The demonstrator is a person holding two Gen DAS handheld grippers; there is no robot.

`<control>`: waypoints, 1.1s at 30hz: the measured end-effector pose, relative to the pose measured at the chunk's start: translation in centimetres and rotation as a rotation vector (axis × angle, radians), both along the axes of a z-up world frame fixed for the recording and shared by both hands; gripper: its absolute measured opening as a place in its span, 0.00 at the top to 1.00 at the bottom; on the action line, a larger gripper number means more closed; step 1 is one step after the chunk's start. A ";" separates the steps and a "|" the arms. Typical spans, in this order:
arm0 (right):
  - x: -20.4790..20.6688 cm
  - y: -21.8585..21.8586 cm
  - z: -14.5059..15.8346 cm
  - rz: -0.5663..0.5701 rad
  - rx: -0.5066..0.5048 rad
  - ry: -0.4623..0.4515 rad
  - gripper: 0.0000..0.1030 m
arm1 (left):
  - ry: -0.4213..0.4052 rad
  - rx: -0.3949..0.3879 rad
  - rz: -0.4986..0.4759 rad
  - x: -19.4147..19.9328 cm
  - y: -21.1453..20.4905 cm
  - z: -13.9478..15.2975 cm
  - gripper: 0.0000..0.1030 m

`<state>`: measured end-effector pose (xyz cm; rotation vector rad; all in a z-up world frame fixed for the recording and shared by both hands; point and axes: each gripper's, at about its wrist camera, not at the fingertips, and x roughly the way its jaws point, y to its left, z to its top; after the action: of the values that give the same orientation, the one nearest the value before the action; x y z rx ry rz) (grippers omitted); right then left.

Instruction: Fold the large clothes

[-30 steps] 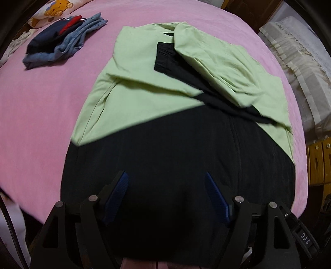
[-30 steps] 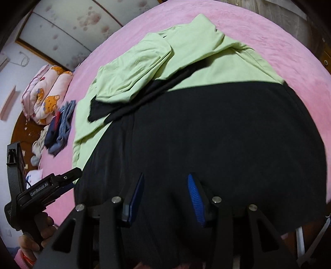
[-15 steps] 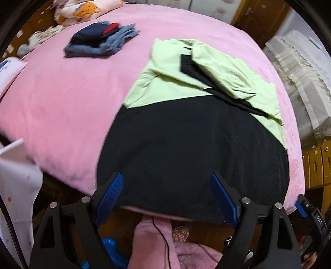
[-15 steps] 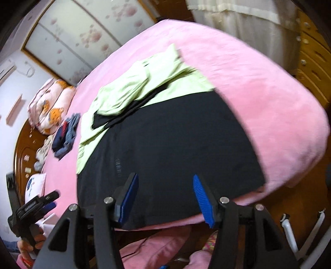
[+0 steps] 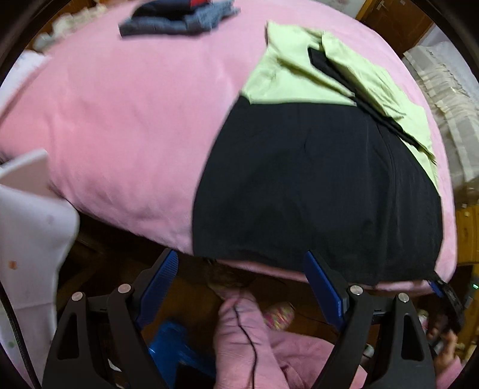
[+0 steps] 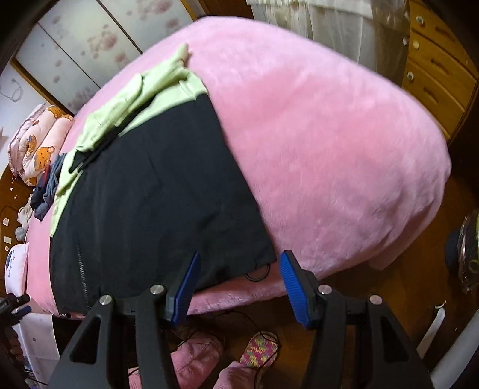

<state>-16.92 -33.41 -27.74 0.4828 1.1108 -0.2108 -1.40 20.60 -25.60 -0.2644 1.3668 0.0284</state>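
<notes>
My left gripper and right gripper have pulled back off the black-and-green jacket, both now spread apart and empty just off its near hem. The jacket lies flat at the bed's near edge; beyond it, folded clothes. I judge this fold placed.

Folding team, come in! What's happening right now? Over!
Left gripper open, empty. Right gripper open, empty. Black-and-green garment spread flat on pink bed. Nothing blocking.
</notes>
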 end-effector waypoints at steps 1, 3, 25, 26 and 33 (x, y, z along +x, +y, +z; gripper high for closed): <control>0.1 -0.2 -0.5 -0.009 0.013 0.013 0.46 | 0.010 -0.019 -0.001 0.0 0.4 -0.6 0.18; 0.3 -0.3 -1.2 -0.018 0.042 0.034 0.46 | 0.024 -0.046 0.000 0.0 1.4 -2.0 0.18; 2.3 -0.7 -0.8 -0.037 0.168 0.039 0.47 | 0.170 -0.308 0.007 5.0 5.6 -13.0 0.40; 2.4 -0.7 -0.8 -0.035 0.166 0.032 0.47 | 0.180 -0.336 0.014 5.0 5.5 -13.0 0.48; 4.3 0.1 -3.2 -0.050 0.167 0.142 0.65 | 0.135 -0.339 0.044 4.1 4.2 -10.8 0.87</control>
<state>-12.58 -33.32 -30.99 0.6535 1.2618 -0.1993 2.72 24.81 -36.40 -0.5854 1.4975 -0.1518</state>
